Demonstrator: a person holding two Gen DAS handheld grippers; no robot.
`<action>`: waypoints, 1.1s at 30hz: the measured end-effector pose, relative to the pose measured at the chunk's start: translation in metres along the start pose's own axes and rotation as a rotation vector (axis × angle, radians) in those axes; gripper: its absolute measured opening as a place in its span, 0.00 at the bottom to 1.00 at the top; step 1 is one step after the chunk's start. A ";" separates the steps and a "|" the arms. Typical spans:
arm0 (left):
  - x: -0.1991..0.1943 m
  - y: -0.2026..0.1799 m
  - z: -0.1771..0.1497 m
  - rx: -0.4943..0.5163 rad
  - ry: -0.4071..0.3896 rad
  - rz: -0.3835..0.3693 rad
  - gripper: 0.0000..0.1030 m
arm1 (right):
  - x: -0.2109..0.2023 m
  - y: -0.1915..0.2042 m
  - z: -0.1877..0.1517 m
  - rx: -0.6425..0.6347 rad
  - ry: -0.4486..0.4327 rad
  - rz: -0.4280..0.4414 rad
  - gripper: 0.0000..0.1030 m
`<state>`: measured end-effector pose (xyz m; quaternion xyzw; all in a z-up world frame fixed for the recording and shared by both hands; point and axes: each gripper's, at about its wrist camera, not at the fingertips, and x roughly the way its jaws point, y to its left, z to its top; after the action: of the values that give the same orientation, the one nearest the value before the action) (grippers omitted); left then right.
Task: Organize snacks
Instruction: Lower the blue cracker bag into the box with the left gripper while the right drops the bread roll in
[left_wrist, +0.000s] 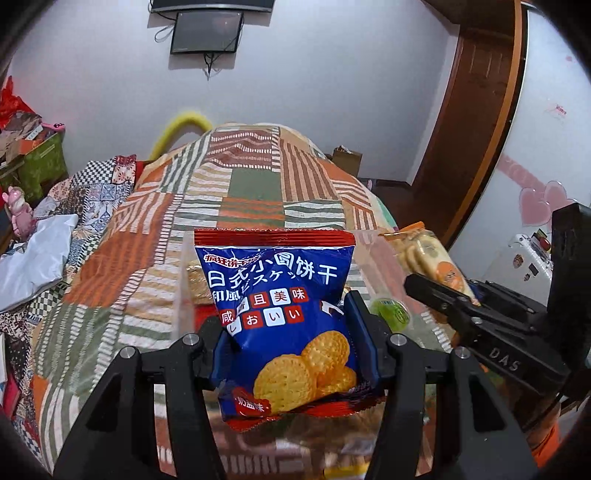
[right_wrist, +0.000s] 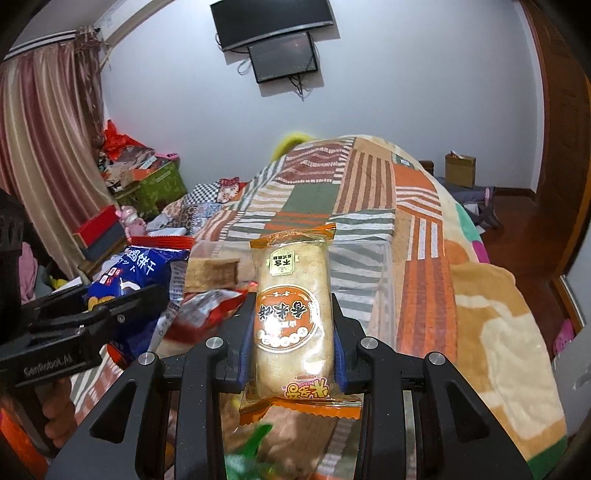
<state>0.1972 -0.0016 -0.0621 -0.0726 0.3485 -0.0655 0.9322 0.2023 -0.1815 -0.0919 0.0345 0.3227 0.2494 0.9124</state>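
Patchwork bedding (left_wrist: 255, 184) in orange, green and cream stripes fills the room ahead of me, below a white wall with a dark screen (left_wrist: 207, 31) mounted on it. My left gripper (left_wrist: 291, 328) is clamped on a blue biscuit bag (left_wrist: 280, 314) with red crimped ends – white characters read 日式小圆饼干, red and white squares spell 咸且美味 and おいしい, and round golden biscuits are printed low on the front. It stands upright between the blue pads, above the near edge of the bed. My right gripper (right_wrist: 291, 328) pinches an orange-edged clear rice cracker pack (right_wrist: 291, 310), its round orange label upside down to my camera. "DAS" shows on the right gripper's side, "GenRobot.AI" on the left's. A clear plastic bin (right_wrist: 380, 273) sits on the bedding just beyond both packets, with a red snack bag (right_wrist: 207, 310) beside it.
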 end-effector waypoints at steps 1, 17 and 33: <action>0.007 -0.001 0.002 -0.001 0.007 0.003 0.53 | 0.004 -0.001 0.000 0.004 0.006 -0.002 0.30; 0.054 -0.007 0.006 0.018 0.054 0.020 0.53 | 0.039 -0.007 -0.007 0.012 0.084 -0.023 0.30; 0.021 -0.010 0.007 0.011 0.015 0.022 0.62 | 0.024 0.001 -0.002 -0.037 0.067 -0.075 0.56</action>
<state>0.2168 -0.0145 -0.0691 -0.0633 0.3557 -0.0576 0.9307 0.2166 -0.1692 -0.1075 -0.0027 0.3496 0.2221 0.9102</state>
